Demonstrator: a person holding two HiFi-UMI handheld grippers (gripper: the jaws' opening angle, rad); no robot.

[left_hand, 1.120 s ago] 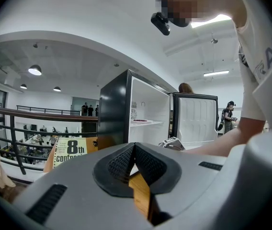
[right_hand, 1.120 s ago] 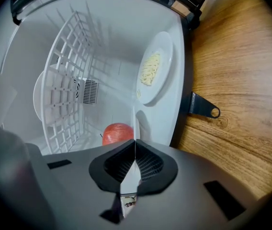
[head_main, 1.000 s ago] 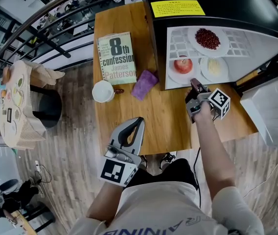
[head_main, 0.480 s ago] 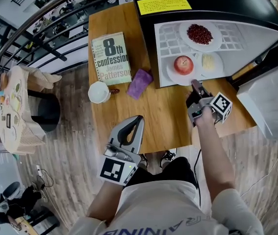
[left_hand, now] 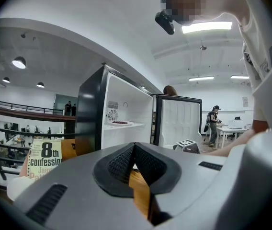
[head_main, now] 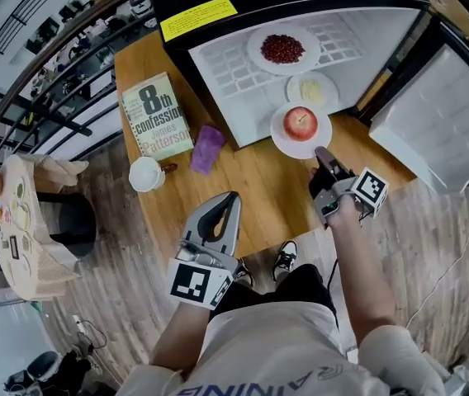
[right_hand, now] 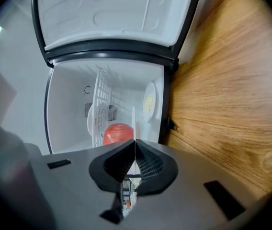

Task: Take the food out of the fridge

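A red apple [head_main: 300, 121] lies on a white plate [head_main: 282, 141], which sticks out of the open fridge [head_main: 243, 81] over the wooden table [head_main: 251, 188]. My right gripper [head_main: 321, 154] is shut on the plate's near rim. The right gripper view shows that plate [right_hand: 133, 121] edge-on between the shut jaws of my right gripper [right_hand: 135, 143], with the apple [right_hand: 118, 132] behind. Inside the fridge stay a plate of red beans [head_main: 282, 49] and a plate of pale yellow food [head_main: 311, 91]. My left gripper [head_main: 227, 207] hovers shut and empty at the table's near edge.
A book [head_main: 157, 115], a white cup [head_main: 145, 174] and a purple cloth [head_main: 207, 148] lie on the table left of the fridge. The fridge door [head_main: 433, 114] stands open at the right. A person stands far off by the desks [left_hand: 214, 123].
The right gripper has drawn the apple plate off the fridge shelf toward me, so it now hangs over the table. The left gripper shifted a little.
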